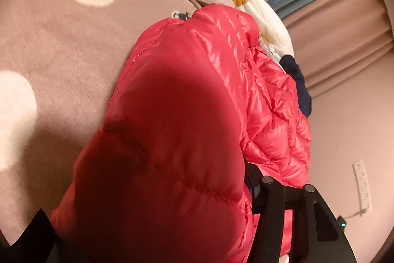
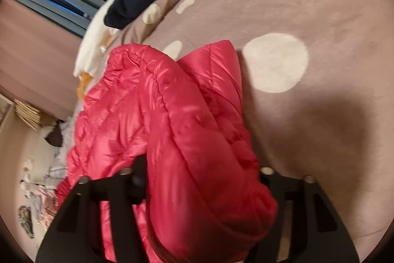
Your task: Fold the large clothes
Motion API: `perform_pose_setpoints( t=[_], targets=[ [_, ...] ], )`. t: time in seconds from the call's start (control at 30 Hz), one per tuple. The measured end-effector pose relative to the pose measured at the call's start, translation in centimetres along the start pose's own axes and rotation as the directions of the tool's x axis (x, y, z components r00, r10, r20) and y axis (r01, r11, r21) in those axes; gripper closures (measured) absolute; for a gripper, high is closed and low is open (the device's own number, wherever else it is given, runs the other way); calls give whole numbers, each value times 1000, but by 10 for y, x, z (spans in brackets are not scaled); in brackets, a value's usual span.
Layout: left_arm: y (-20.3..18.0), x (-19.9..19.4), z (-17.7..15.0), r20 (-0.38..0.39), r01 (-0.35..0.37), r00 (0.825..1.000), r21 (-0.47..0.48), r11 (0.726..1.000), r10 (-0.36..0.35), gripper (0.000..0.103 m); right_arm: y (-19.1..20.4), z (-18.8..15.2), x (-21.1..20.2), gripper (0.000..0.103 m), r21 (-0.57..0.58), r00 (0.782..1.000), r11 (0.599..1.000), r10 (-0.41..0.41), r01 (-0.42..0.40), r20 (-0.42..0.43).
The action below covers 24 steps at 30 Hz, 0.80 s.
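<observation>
While it lies bunched on the spotted bed cover (image 1: 61, 46), the red quilted puffer jacket (image 1: 187, 100) looks light, soft and slippery, so it is probably best taken by a seam or hem edge. Left tongs (image 1: 157, 218): red padding lies between the jaws; their clamp cannot be told. Right tongs (image 2: 202, 191): part-closed, clamped on a thick roll of jacket.

Red puffer jacket (image 2: 172, 120) bunched between right hand-held gripper (image 2: 197, 179) fingers, over dotted bedspread (image 2: 332, 46).
</observation>
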<state>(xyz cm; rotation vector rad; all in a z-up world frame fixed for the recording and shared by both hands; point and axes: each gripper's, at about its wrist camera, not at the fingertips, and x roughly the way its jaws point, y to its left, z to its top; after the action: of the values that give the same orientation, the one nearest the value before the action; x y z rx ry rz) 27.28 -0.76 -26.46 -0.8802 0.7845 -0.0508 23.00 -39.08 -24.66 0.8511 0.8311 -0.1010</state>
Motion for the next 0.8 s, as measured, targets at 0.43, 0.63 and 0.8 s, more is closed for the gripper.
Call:
perform_pose_setpoints(
  t=[0.43,0.63,0.8],
  targets=[
    [10,-88,56,309,-143,944,54,988,120,61,89,-47,66,58,-284,968,949,71,-140,-240],
    [-18,-93,60,240,91,962,156,984,-128,61,97,-51,82,54,-300,962,945,44,-128,-270],
    [-68,-78,36,105,237,957,256,937,-271,56,81,-49,77,53,-255,954,955,75,-152,-290]
  ],
)
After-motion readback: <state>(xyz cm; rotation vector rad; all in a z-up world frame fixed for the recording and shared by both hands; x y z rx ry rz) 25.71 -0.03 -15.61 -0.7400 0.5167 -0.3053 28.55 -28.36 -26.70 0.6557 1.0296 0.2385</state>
